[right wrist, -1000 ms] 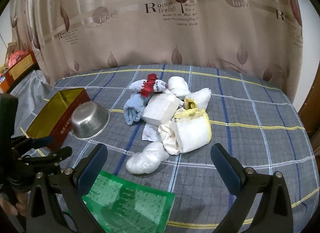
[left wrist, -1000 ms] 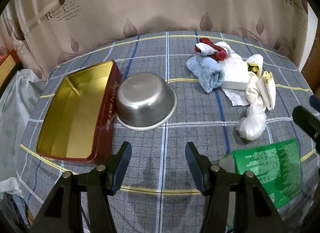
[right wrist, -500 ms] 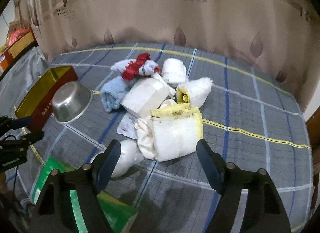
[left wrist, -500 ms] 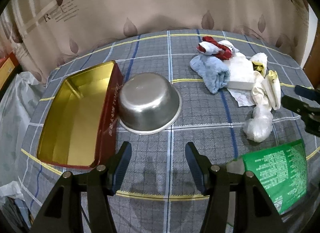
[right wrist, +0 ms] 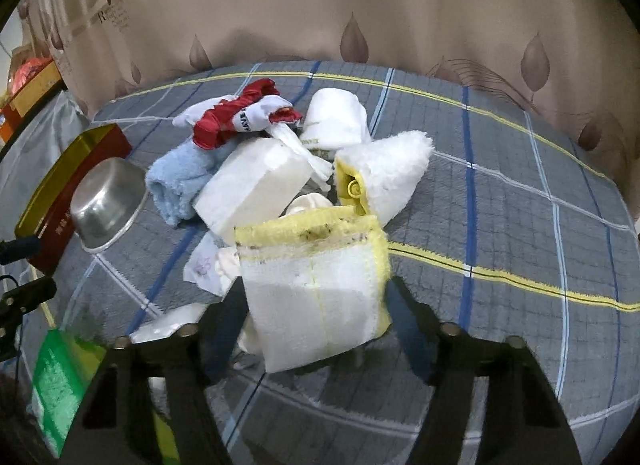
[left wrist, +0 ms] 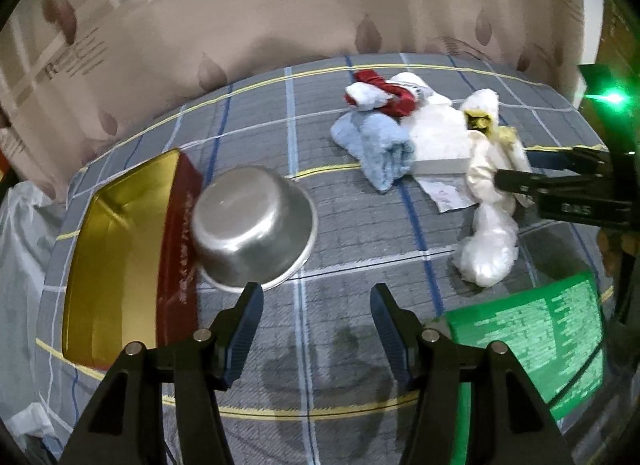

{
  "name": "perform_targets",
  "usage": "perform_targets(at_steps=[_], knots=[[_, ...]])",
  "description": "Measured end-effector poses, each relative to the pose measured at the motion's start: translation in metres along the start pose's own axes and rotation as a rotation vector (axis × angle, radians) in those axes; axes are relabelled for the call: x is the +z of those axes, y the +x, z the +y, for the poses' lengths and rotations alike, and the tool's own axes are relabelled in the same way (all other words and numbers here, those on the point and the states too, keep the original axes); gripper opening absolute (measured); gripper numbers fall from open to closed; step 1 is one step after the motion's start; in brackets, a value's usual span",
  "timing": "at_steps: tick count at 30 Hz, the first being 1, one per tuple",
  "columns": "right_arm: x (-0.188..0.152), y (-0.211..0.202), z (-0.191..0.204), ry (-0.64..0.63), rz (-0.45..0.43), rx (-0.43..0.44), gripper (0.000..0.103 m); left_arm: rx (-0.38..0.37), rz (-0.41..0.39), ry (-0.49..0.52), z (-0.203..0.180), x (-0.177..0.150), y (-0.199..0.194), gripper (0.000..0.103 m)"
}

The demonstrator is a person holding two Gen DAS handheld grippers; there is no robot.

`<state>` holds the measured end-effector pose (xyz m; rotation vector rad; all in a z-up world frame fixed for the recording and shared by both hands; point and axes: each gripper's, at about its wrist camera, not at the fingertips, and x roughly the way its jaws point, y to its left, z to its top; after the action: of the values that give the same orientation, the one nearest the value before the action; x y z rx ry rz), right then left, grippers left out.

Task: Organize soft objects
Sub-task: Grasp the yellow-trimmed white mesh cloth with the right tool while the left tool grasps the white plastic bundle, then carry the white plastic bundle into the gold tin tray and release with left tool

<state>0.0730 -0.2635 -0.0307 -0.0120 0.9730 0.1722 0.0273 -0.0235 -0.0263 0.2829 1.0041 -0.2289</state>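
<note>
A pile of soft things lies on the plaid table: a white and yellow cloth (right wrist: 316, 285), a blue towel (right wrist: 176, 181), a red and white garment (right wrist: 240, 113), a white foam block (right wrist: 252, 189), a fluffy white mitt (right wrist: 392, 173) and a white plastic bag (left wrist: 488, 249). My right gripper (right wrist: 316, 317) is open, its fingers on either side of the white and yellow cloth; it also shows in the left wrist view (left wrist: 520, 173). My left gripper (left wrist: 316, 329) is open and empty above bare table, in front of the steel bowl (left wrist: 252, 225).
An open red tin with a gold inside (left wrist: 120, 245) stands left of the upturned steel bowl. A green packet (left wrist: 532, 337) lies at the front right. A curtain hangs behind the table. A plastic-covered surface (left wrist: 20, 233) is at the far left.
My right gripper has moved forward and down onto the pile, and its fingers have narrowed around the white and yellow cloth. My left gripper has stayed open and barely shifted.
</note>
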Motion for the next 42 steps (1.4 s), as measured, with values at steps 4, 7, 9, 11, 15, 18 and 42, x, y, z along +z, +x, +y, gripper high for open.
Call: perform_targets(at_steps=[4, 7, 9, 11, 15, 18, 42], knots=[[-0.002, -0.003, 0.0, 0.001, -0.023, 0.008, 0.056, -0.028, 0.008, 0.014, -0.004, 0.006, 0.0, 0.057], [-0.007, -0.008, 0.001, -0.01, -0.03, -0.005, 0.053, -0.02, 0.004, 0.034, -0.009, 0.01, -0.001, 0.057], [-0.009, -0.011, 0.001, -0.016, -0.036, -0.015, 0.052, -0.03, 0.0, 0.041, -0.012, 0.013, -0.004, 0.057], [-0.012, -0.015, 0.0, -0.012, -0.045, -0.024, 0.051, -0.052, 0.002, 0.048, -0.016, 0.016, -0.007, 0.057], [-0.021, -0.03, -0.007, 0.003, -0.056, -0.06, 0.051, -0.09, -0.014, 0.086, -0.028, 0.024, -0.014, 0.057], [-0.032, -0.044, -0.014, 0.021, -0.058, -0.107, 0.051, -0.123, -0.005, 0.122, -0.041, 0.031, -0.014, 0.057], [-0.072, -0.05, -0.032, 0.125, -0.078, -0.201, 0.051, -0.286, 0.285, 0.158, -0.12, 0.071, 0.064, 0.057]])
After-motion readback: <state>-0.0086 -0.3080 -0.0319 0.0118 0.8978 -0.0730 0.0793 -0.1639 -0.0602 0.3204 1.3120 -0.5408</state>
